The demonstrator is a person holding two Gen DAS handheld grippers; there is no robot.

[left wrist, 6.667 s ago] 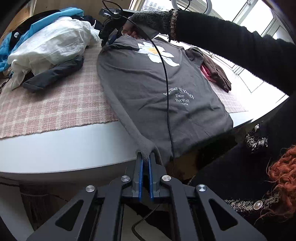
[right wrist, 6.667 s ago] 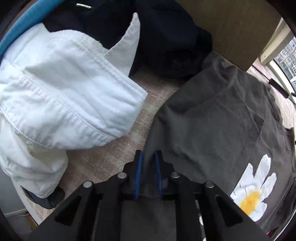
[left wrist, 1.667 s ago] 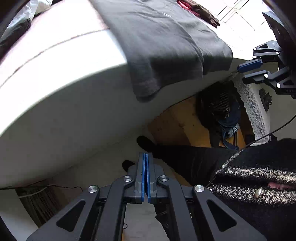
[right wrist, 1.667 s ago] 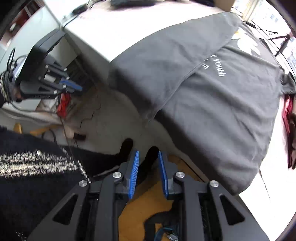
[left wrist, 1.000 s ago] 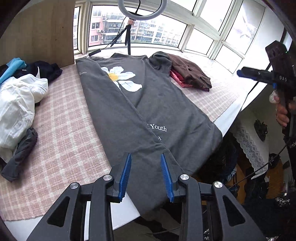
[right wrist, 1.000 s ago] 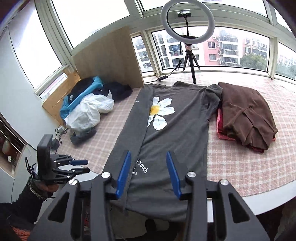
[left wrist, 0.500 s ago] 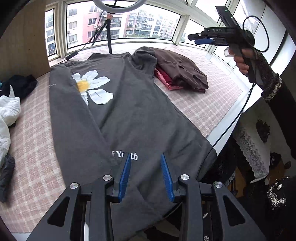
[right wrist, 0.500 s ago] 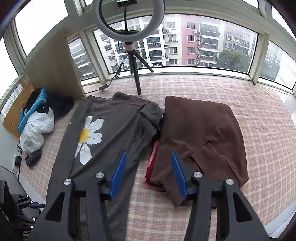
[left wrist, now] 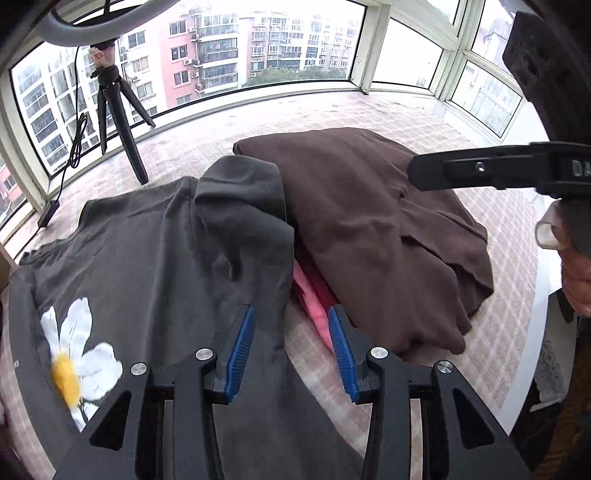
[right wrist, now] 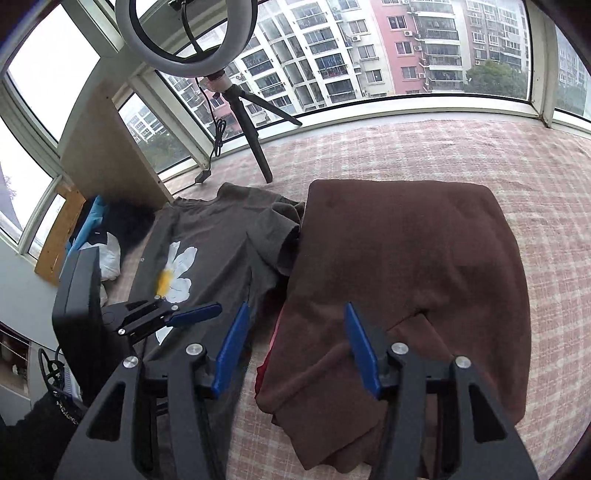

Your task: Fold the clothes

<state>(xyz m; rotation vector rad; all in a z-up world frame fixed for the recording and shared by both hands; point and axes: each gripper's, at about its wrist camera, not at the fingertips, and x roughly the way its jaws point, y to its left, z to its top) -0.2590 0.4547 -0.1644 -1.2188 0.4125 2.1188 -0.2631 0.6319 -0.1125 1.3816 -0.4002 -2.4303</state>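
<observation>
Spread flat on a pink checked cloth (right wrist: pixel 480 155): a grey tee (left wrist: pixel 166 258) with a white daisy print (left wrist: pixel 74 354), soft matte knit, its right sleeve (left wrist: pixel 240 192) bunched in a rumpled fold. Touching that sleeve's edge, a folded brown garment (right wrist: pixel 406 258), thick and smooth, stacked on a pink piece (left wrist: pixel 314 299) that peeks out below. Behind, on the sill side, a black tripod (right wrist: pixel 255 129) carrying a ring light (right wrist: pixel 184 33), cable trailing down to the cloth. Far left, against a wood panel (right wrist: pixel 99 147), a heap of white, blue and dark clothes (right wrist: pixel 103 236).

Left gripper (left wrist: pixel 291 347) poised above the tee's right edge, jaws parted and widening, nothing between the blue ribbed pads. Right gripper (right wrist: pixel 295 347) above the brown stack's near edge, jaws wider and opening too, empty. Right gripper's black arm crossing the upper right of the left view, partly covering the brown garment.
</observation>
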